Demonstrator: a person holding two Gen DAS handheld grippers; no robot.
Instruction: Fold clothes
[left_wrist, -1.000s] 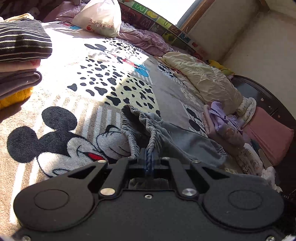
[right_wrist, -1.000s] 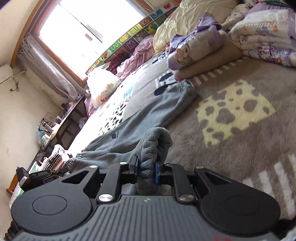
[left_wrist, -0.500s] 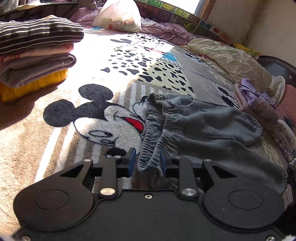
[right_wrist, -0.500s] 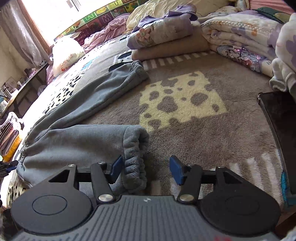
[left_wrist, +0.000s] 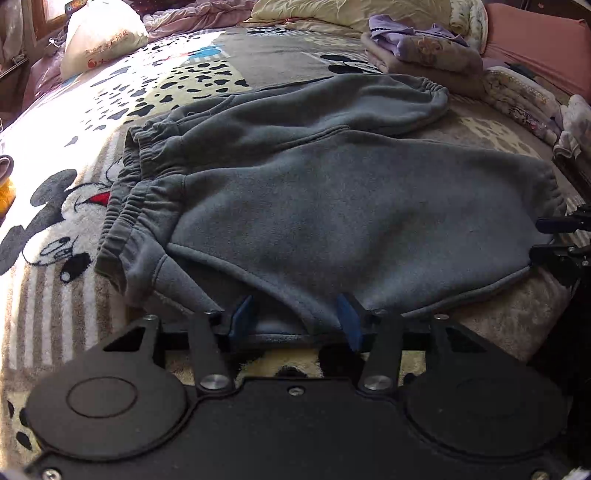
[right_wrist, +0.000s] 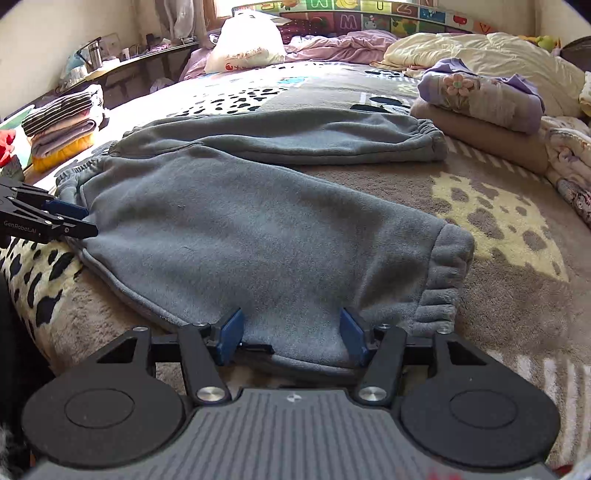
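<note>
Grey sweatpants (left_wrist: 332, 206) lie flat on the bed (right_wrist: 517, 280), on the cartoon-print blanket, one leg folded toward the near edge, the other leg stretched out behind it. Left gripper (left_wrist: 293, 319) is spread wide, jaws either side of the near hem by the waistband end, not pinching anything. Right gripper (right_wrist: 290, 334) is also spread, jaws straddling the near edge next to the ankle cuff (right_wrist: 443, 273). Fabric looks like thick fleece: soft, limp, some weight, grippy rather than slick, so it should drape and sag between hold points. Best holds, I'd say, are the elastic waistband (left_wrist: 129, 206) and the ribbed cuff, where layers bunch and won't slip out. Pinch both layers.
</note>
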